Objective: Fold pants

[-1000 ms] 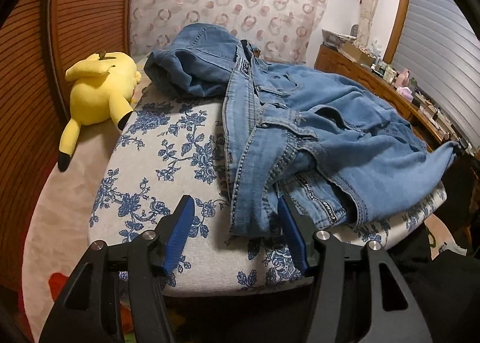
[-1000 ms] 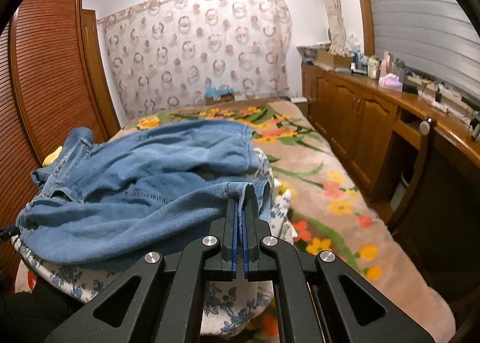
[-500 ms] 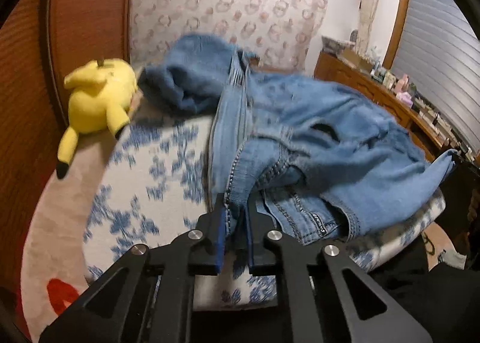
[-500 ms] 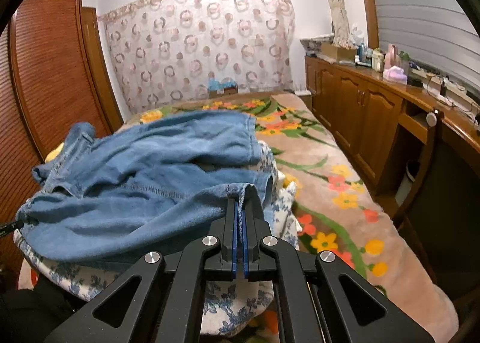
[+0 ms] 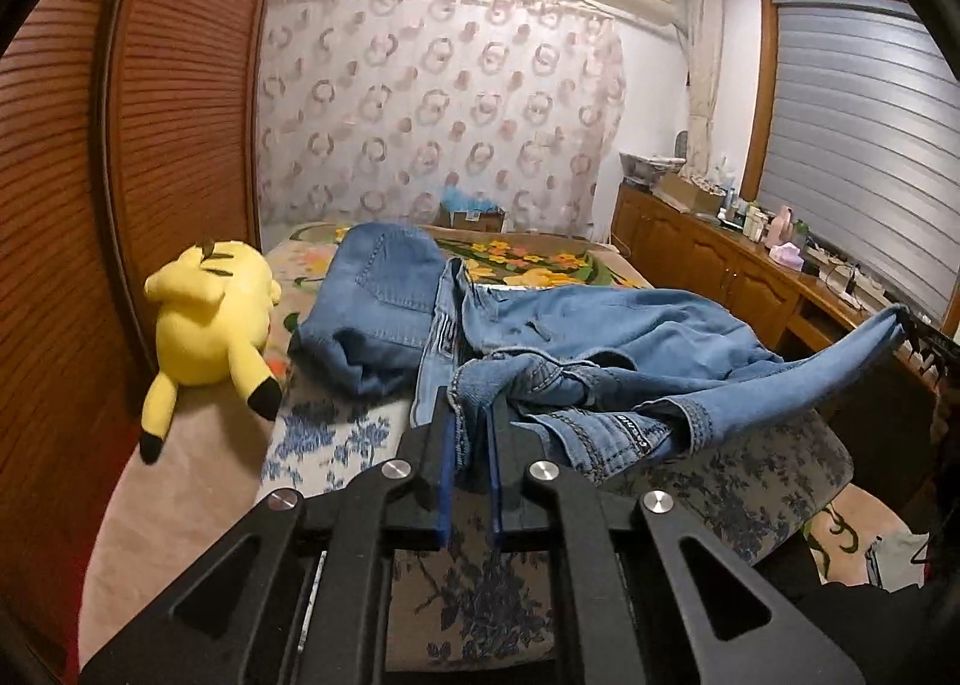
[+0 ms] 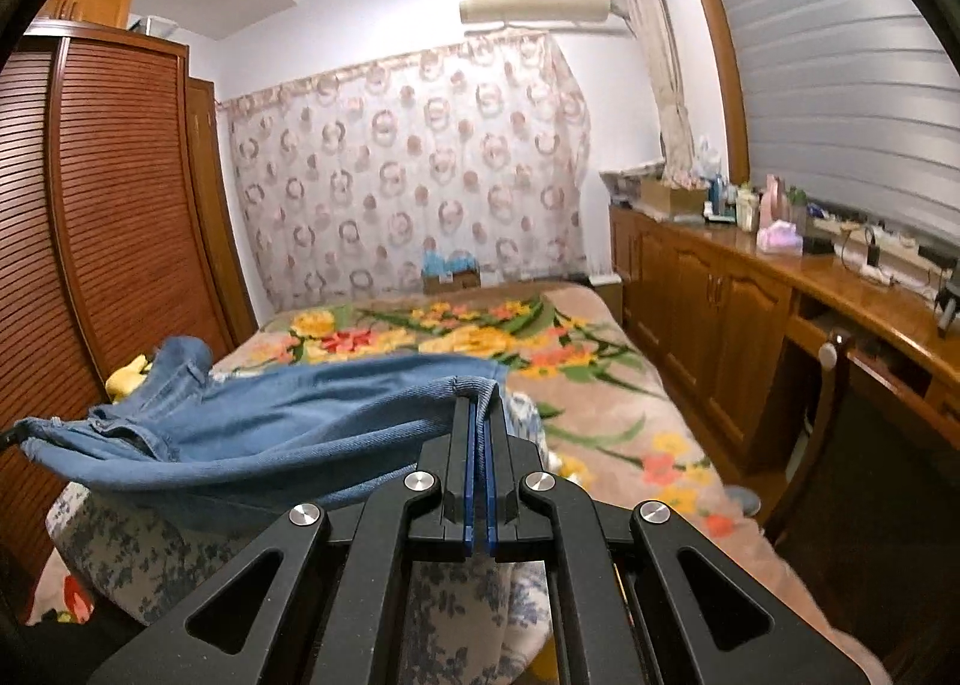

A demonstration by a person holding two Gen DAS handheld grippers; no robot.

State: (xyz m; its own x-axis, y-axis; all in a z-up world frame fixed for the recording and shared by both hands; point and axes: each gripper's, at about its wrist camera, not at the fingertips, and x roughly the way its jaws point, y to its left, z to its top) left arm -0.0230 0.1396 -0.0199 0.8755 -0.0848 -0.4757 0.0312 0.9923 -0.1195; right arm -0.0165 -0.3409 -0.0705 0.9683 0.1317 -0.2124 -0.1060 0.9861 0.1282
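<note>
Lifting the jeans [image 5: 600, 337] off the floral cushion [image 5: 336, 433], the left gripper [image 5: 468, 433] pinches one edge; in the right view, the right gripper [image 6: 480, 415] clamps a hem; next, spread them flat

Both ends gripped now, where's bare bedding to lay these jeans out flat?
Bare flowered blanket lies past the jeans, between them and the cabinets. A blue-print cushion strip shows between plush toy and denim. The cushion's middle is crowded.
</note>
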